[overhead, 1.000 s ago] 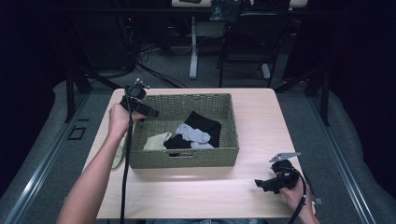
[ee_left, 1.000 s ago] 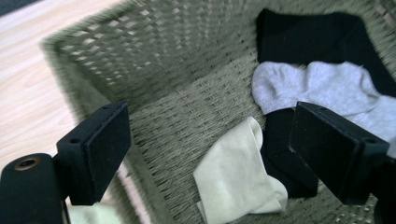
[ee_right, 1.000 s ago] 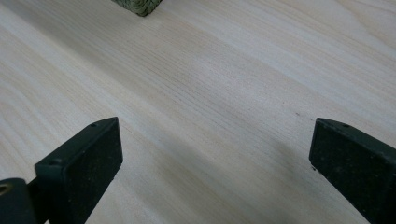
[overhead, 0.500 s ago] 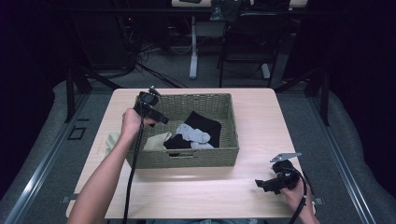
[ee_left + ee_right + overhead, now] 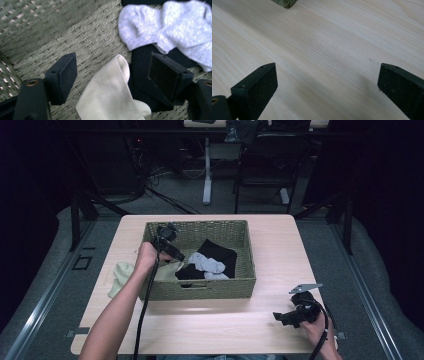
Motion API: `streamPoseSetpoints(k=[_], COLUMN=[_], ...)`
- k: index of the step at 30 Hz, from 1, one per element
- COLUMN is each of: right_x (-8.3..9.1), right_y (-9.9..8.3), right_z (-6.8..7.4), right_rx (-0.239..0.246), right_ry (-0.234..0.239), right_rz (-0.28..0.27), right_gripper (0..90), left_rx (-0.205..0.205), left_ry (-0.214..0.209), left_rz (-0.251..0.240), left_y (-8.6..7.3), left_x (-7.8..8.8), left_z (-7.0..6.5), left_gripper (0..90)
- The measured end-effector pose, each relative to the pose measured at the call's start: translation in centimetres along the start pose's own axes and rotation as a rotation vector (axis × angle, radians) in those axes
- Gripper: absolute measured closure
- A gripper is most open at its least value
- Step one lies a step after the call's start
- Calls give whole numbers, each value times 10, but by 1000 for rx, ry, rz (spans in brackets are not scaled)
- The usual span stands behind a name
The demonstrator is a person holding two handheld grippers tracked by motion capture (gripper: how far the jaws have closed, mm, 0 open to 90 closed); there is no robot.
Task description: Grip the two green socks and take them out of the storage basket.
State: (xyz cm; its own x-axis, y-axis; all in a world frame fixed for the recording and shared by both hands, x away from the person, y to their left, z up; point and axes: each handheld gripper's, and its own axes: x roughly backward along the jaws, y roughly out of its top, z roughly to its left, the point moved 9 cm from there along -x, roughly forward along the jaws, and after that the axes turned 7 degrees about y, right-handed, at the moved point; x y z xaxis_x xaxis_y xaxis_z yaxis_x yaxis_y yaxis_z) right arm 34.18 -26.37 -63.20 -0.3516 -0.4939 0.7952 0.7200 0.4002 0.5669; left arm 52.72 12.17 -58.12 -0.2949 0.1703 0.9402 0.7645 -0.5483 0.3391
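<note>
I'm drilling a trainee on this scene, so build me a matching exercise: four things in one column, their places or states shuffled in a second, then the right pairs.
Things:
1. cream sock
2. grey socks
3. right gripper
4. basket

Places or states:
A. lying on a black garment
B. open above bare table, near the front right corner
C. draped over the left rim, one end between the left gripper's open jaws
D. woven, green, mid-table

Pairs: 1-C, 2-A, 3-B, 4-D

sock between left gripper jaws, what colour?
Cream sock, pale off-white; shows best in the left gripper view.
</note>
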Motion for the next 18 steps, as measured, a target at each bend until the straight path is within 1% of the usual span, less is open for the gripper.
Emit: streamPoseSetpoints(k=[1, 2, 4, 5, 7, 8, 10, 12, 15, 18], right_x=[0, 0, 1, 0, 0, 0, 1, 1, 1, 1], right_y=[0, 0, 0, 0, 0, 0, 0, 0, 0, 0], right_z=[0, 0, 1, 1, 0, 0, 1, 0, 0, 1], right_rx=[0, 0, -2, 1, -2, -2, -2, -3, -6, -3], right_ry=[0, 1, 0, -1, 1, 1, -4, -6, -5, -2], right_rz=[0, -2, 1, -1, 0, 1, 0, -2, -3, -3], right_gripper=[20, 20, 20, 21, 21, 21, 21, 21, 21, 21], left_rx=[-2, -12, -15, -19, -19, -22, -17, -18, -14, -7], left_ry=[-7, 0, -9, -2, -7, -1, -6, 4, 5, 8], left_rz=[14, 25, 38, 49, 62, 68, 76, 89, 105, 115], left_y=[-1, -2, -2, -2, -3, -3, -2, -3, -3, -4], left_x=[-2, -4, -7, -10, -13, -15, -18, -21, -24, -27], left_z=[-2, -1, -3, -3, -5, -5, -6, -6, -6, -5], left_gripper=[273, 283, 306, 320, 337, 352, 376, 407, 449, 518])
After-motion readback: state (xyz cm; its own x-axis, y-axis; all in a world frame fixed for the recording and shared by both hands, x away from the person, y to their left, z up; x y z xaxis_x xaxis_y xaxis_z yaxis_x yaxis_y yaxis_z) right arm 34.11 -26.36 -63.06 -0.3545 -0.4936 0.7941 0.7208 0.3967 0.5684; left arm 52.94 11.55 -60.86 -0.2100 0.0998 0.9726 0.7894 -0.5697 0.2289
